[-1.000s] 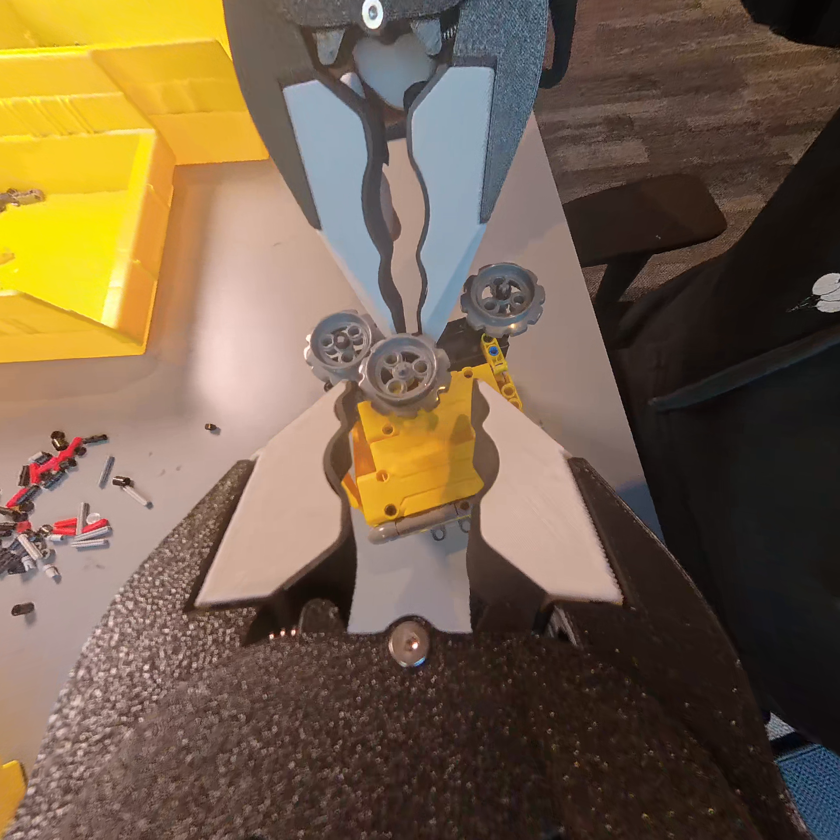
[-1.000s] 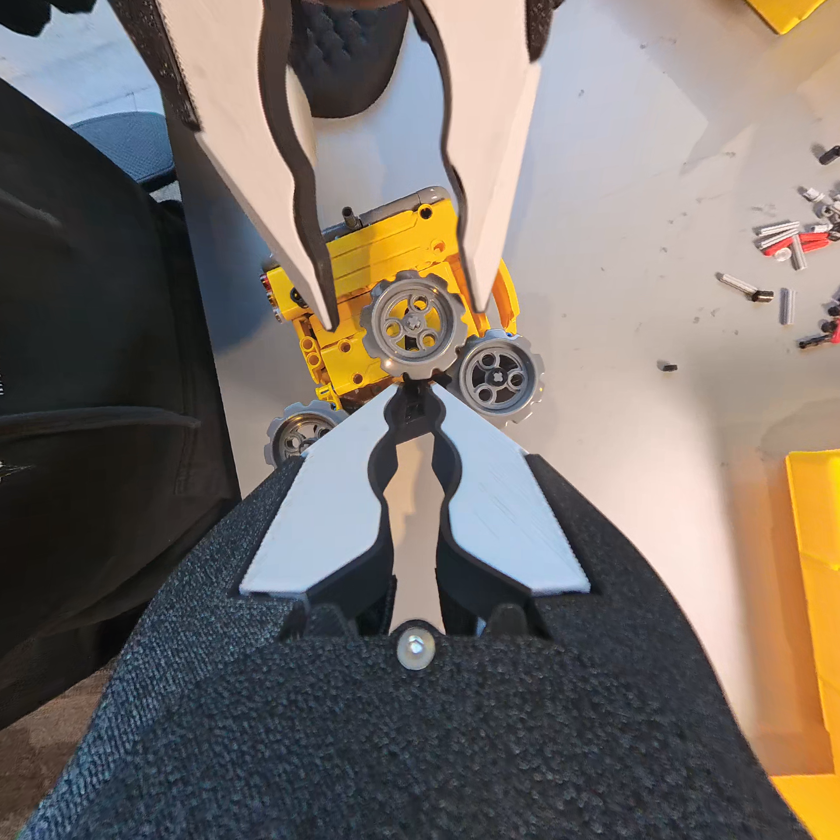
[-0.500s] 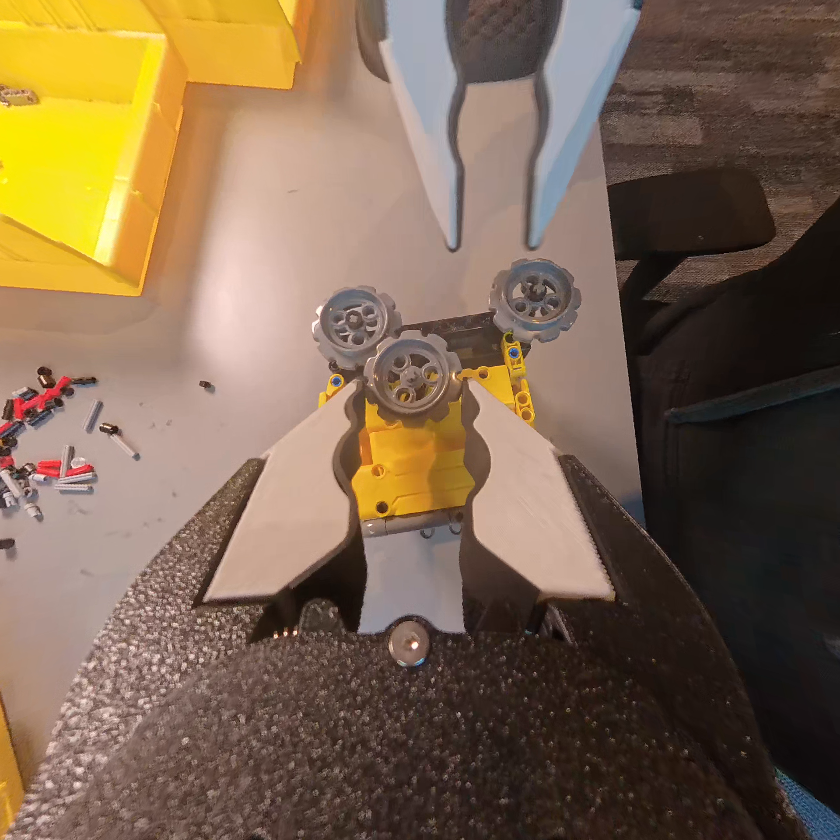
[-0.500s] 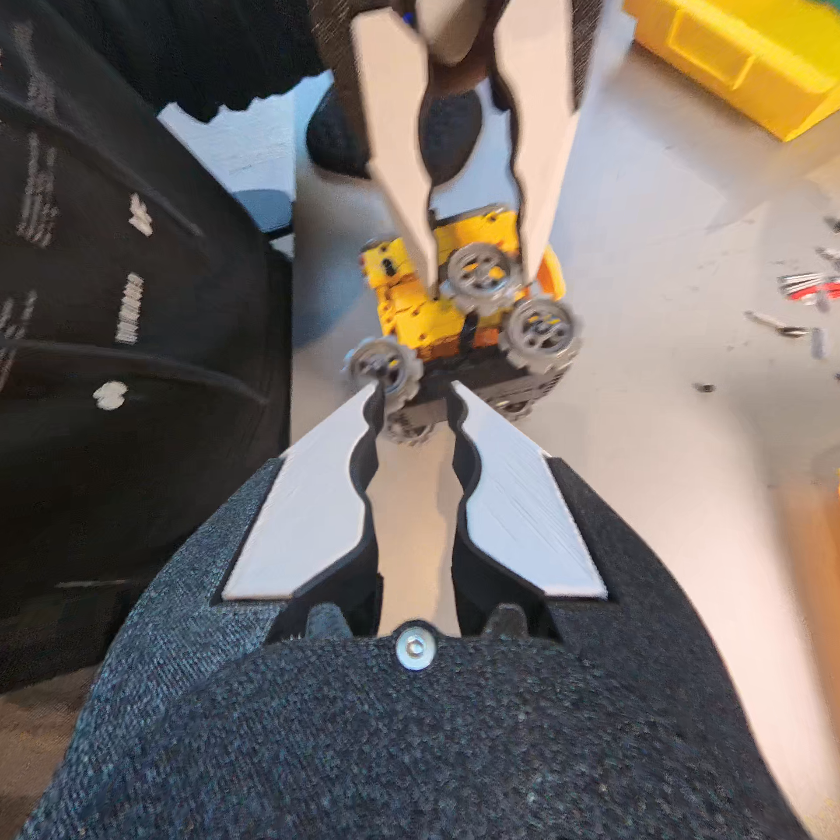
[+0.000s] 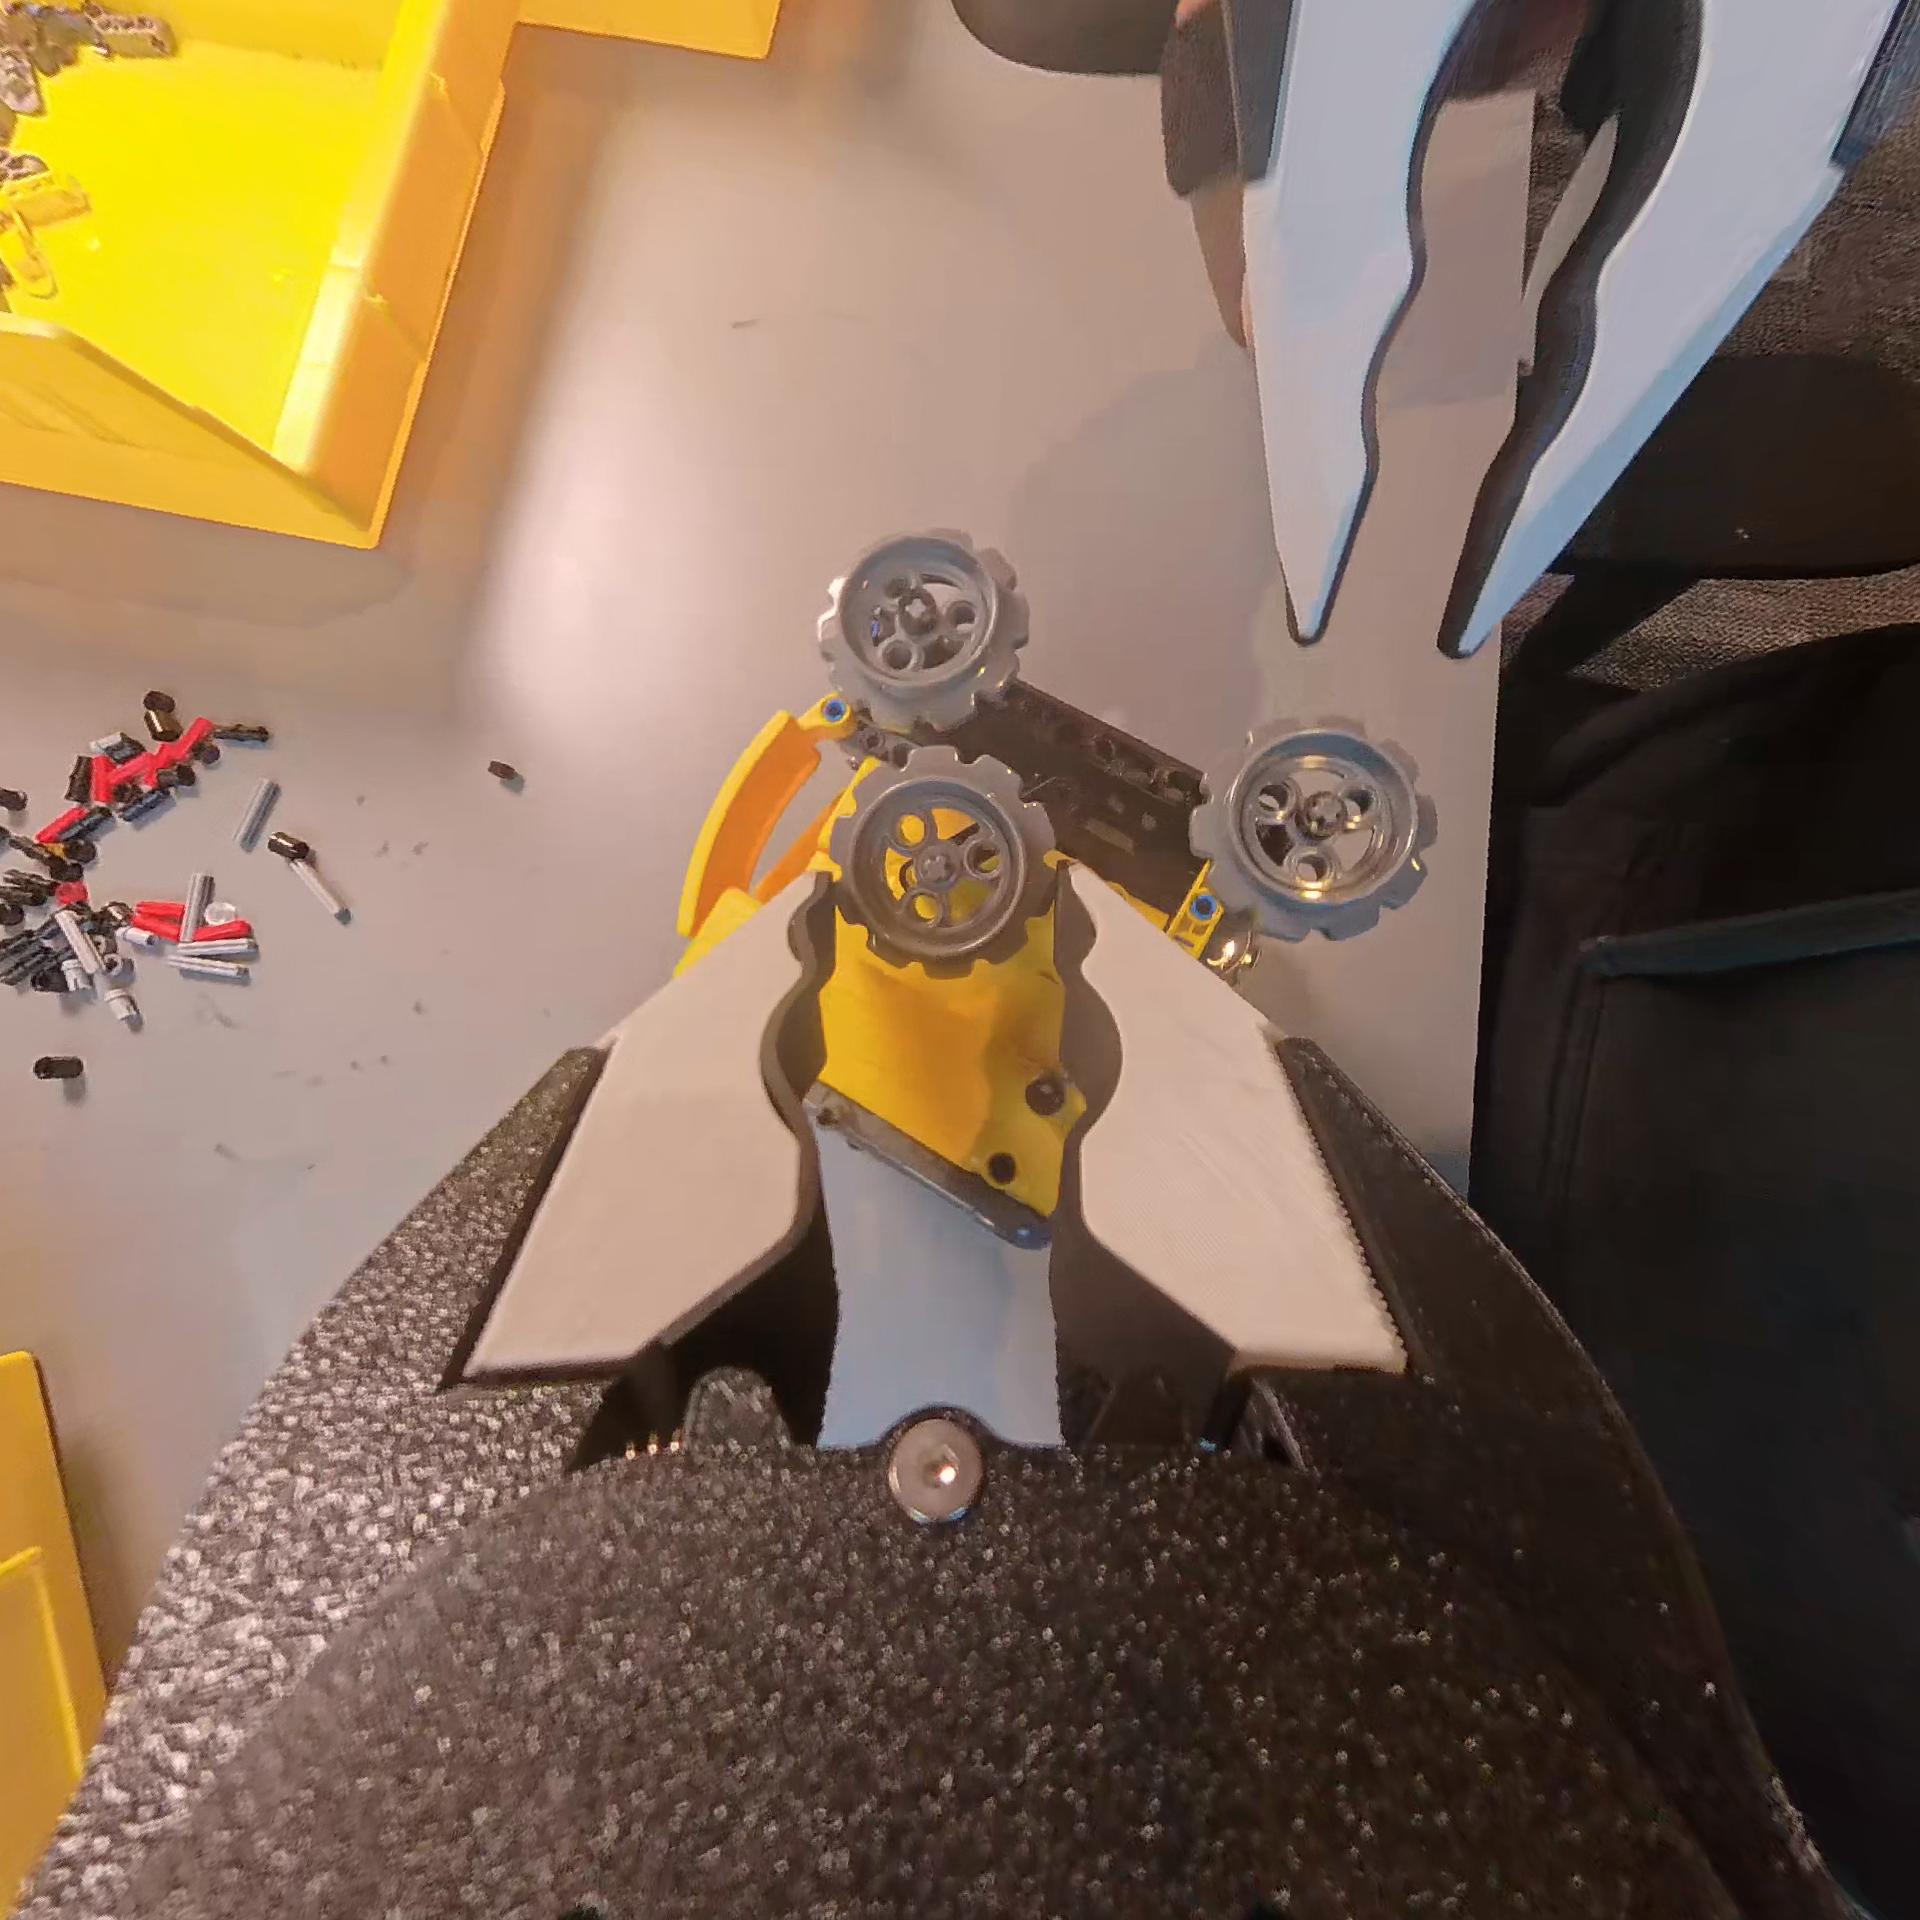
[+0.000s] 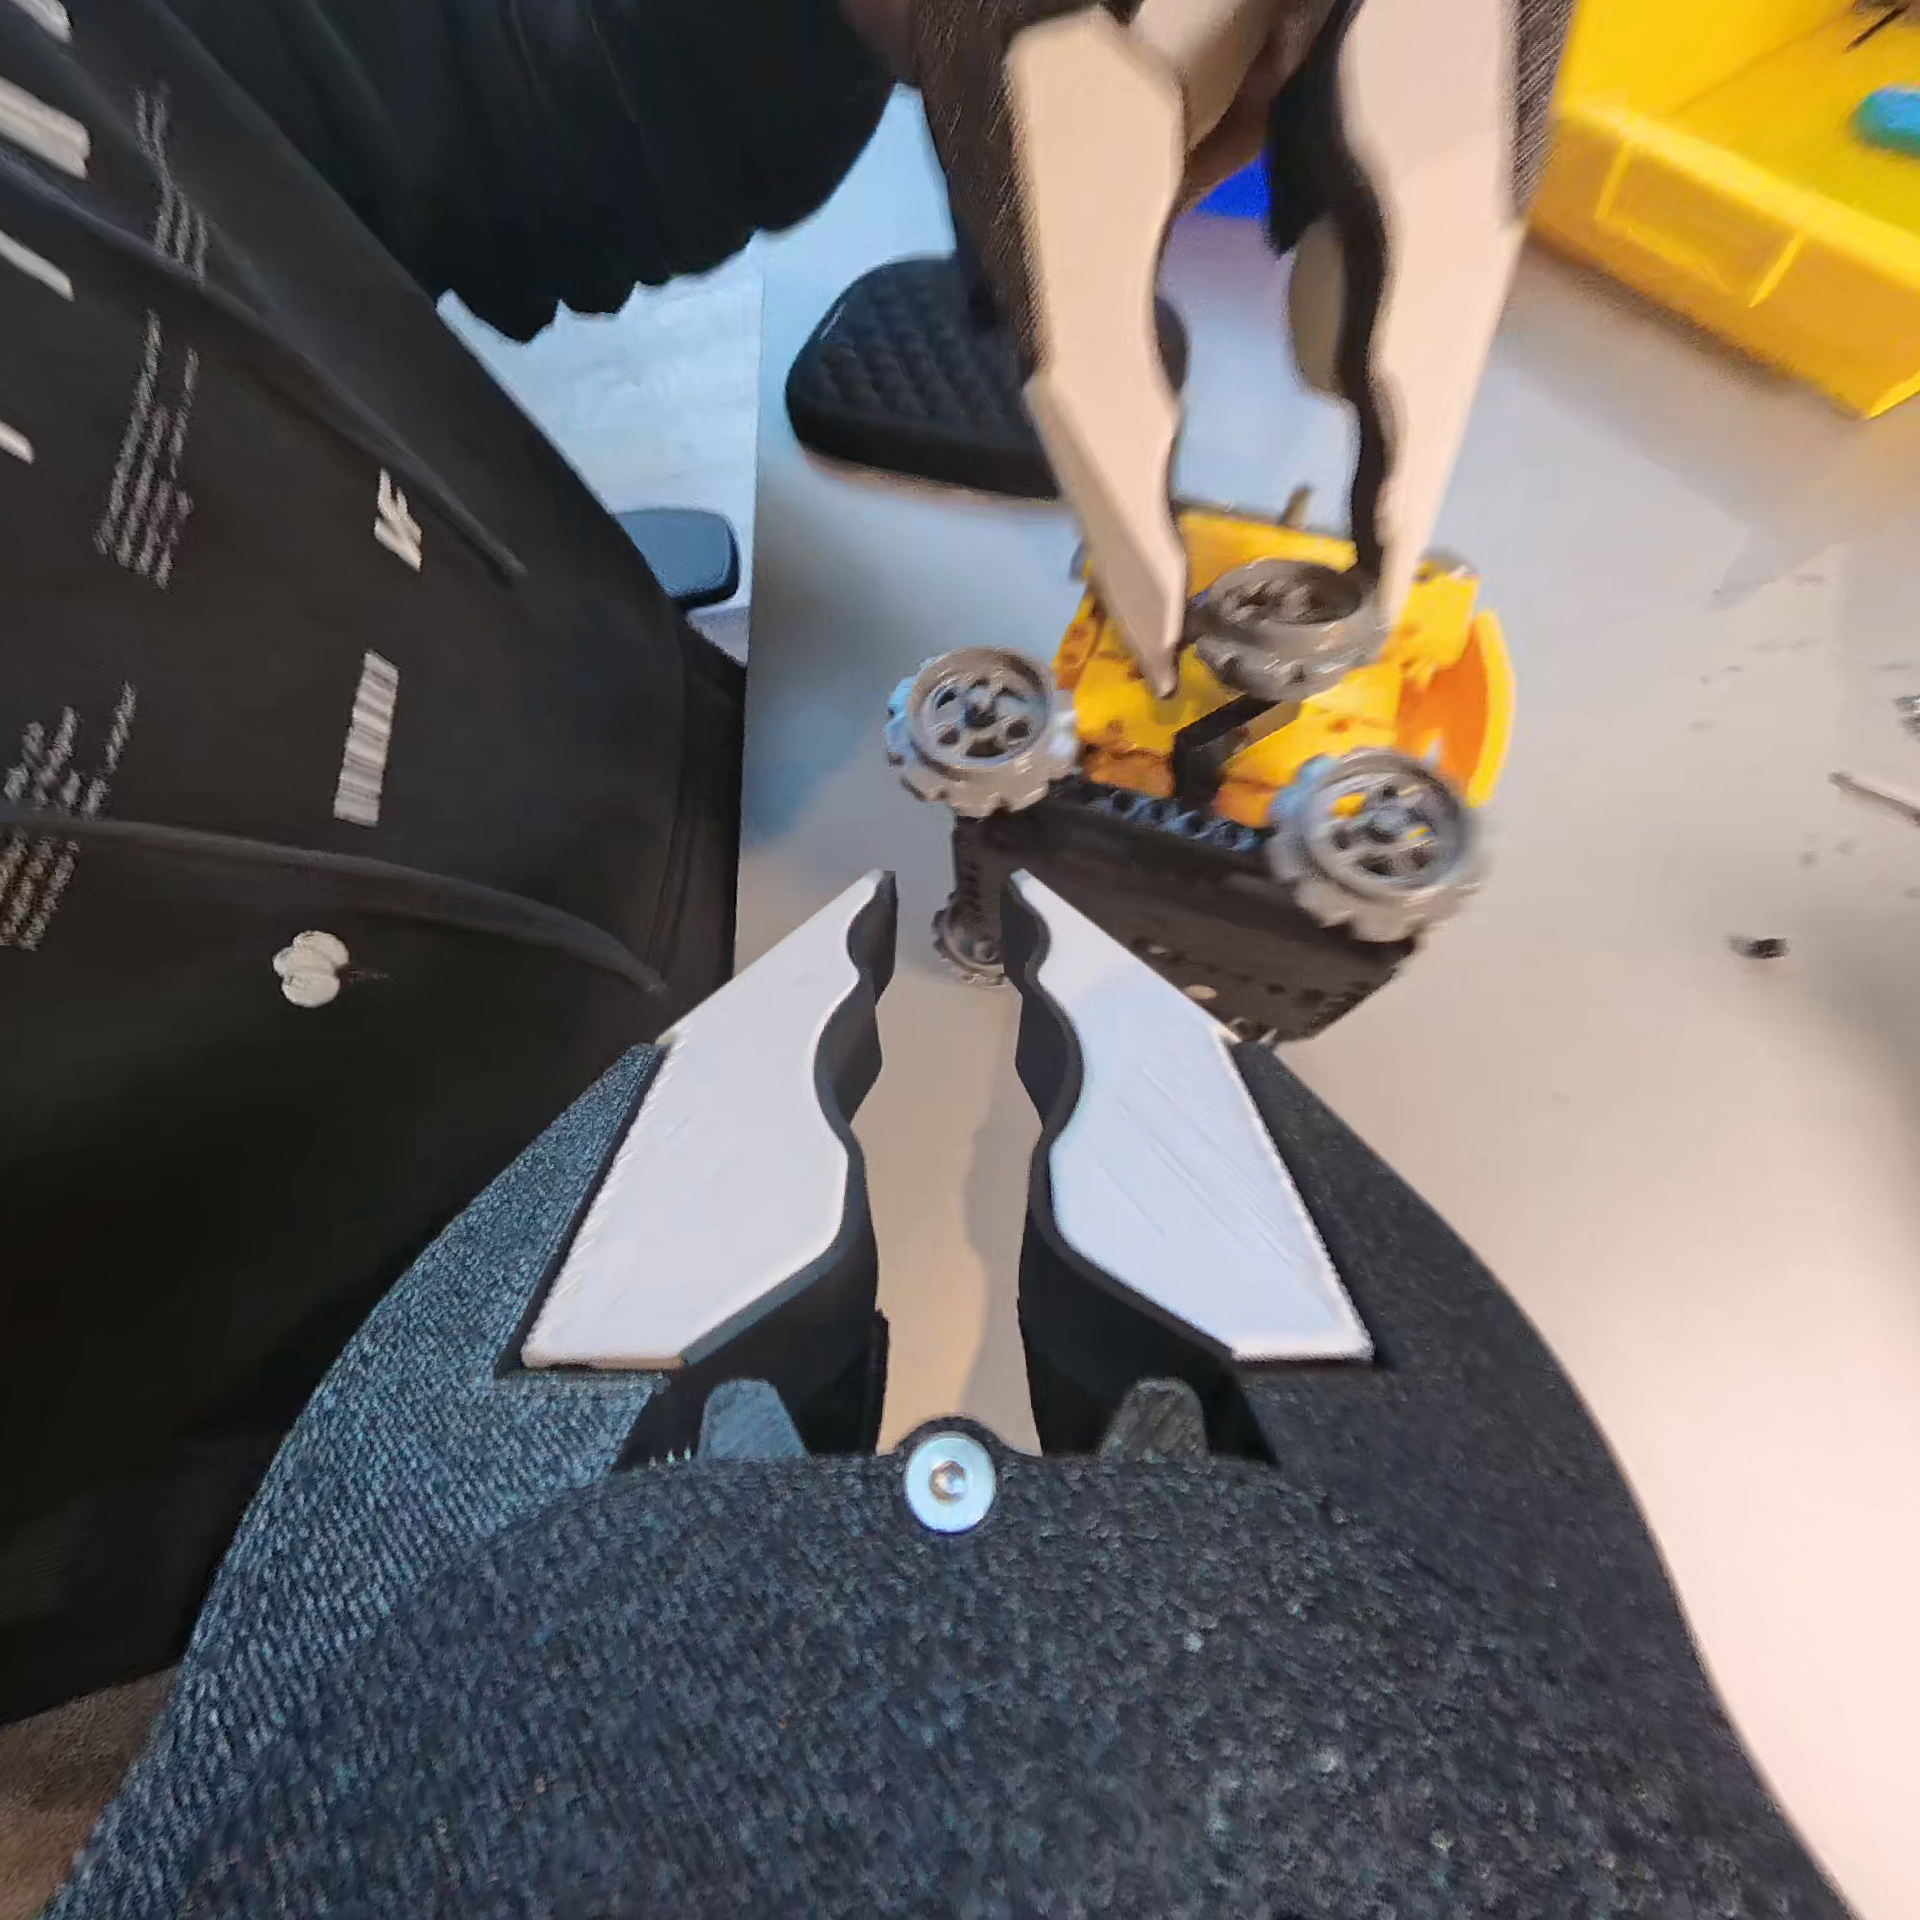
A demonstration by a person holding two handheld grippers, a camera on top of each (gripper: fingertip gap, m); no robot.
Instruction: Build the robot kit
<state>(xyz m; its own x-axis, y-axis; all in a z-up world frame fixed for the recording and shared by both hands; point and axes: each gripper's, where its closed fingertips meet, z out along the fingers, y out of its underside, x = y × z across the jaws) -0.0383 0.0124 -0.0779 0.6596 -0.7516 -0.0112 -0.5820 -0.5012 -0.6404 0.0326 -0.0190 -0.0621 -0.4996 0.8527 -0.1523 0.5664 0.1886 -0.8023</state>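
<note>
Right hand-held gripper [image 6: 945, 888] withdrawn, three wheels [image 5: 940, 861]

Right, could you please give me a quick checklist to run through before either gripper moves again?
1. Left gripper grip on yellow model: ok, clamped on both sides of its body.
2. Right gripper open and empty: ok, apart from the model.
3. Three grey wheels attached: ok.
4. Fourth wheel: cannot tell, mostly hidden.
5. Model clear of the table: cannot tell.
6. Loose small parts out of the way: ok, well aside.
</note>
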